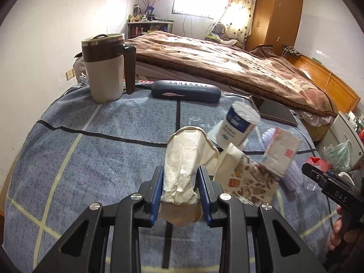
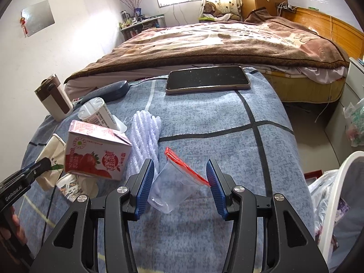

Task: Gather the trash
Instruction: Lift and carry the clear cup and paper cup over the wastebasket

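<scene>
My left gripper [image 1: 180, 170] is shut on a crumpled beige paper cup [image 1: 182, 159], which stands upright between the blue pads just above the blue blanket [image 1: 91, 147]. In the right wrist view my right gripper [image 2: 179, 175] holds a clear plastic cup [image 2: 173, 191] with a red rim, tilted, and both pads touch it. To its left lie a strawberry milk carton [image 2: 97, 157], a white bottle [image 2: 97, 113] on its side and a printed paper wrapper [image 2: 75, 186]. The left gripper's tip [image 2: 43, 166] shows at that view's left edge, beside the beige cup.
A brown and cream jug [image 1: 104, 68] and a dark glasses case [image 1: 185, 91] sit at the blanket's far side, and a phone [image 2: 207, 79] lies near the bed. A white ribbed cloth [image 2: 145, 136] lies in the middle. A white basket [image 2: 336, 204] with a bag stands at the right.
</scene>
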Demonstrator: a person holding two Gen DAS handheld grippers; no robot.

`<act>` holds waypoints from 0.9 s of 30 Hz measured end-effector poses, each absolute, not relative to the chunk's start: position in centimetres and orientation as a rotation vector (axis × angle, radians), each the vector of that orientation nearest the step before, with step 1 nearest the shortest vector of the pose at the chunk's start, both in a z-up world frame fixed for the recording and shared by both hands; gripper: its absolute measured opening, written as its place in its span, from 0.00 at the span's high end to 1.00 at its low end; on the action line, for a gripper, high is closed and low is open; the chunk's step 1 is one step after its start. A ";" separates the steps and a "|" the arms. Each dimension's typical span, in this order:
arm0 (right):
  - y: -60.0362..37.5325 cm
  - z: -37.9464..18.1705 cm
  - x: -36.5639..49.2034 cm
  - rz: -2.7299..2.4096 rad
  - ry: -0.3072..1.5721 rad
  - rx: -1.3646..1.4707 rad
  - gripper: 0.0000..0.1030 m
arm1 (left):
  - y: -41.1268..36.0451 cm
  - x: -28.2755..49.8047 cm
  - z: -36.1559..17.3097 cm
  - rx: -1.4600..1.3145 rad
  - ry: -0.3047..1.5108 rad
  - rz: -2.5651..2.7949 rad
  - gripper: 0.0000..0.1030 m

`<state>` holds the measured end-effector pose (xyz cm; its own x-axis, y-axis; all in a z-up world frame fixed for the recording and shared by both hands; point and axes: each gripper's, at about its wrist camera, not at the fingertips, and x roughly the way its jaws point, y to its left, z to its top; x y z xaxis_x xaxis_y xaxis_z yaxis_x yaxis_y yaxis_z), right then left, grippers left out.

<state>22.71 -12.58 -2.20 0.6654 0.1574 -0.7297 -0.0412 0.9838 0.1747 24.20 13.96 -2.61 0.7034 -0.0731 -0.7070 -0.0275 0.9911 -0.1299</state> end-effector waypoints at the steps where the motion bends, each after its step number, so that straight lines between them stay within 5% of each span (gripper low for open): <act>1: -12.6 -2.0 22.5 0.114 0.833 0.147 0.52 | 13.8 23.8 -2.4 -0.136 0.786 -0.029 0.69; 27: -16.1 1.3 15.1 0.120 0.743 0.168 0.52 | 7.7 14.7 2.0 -0.135 0.684 -0.170 0.69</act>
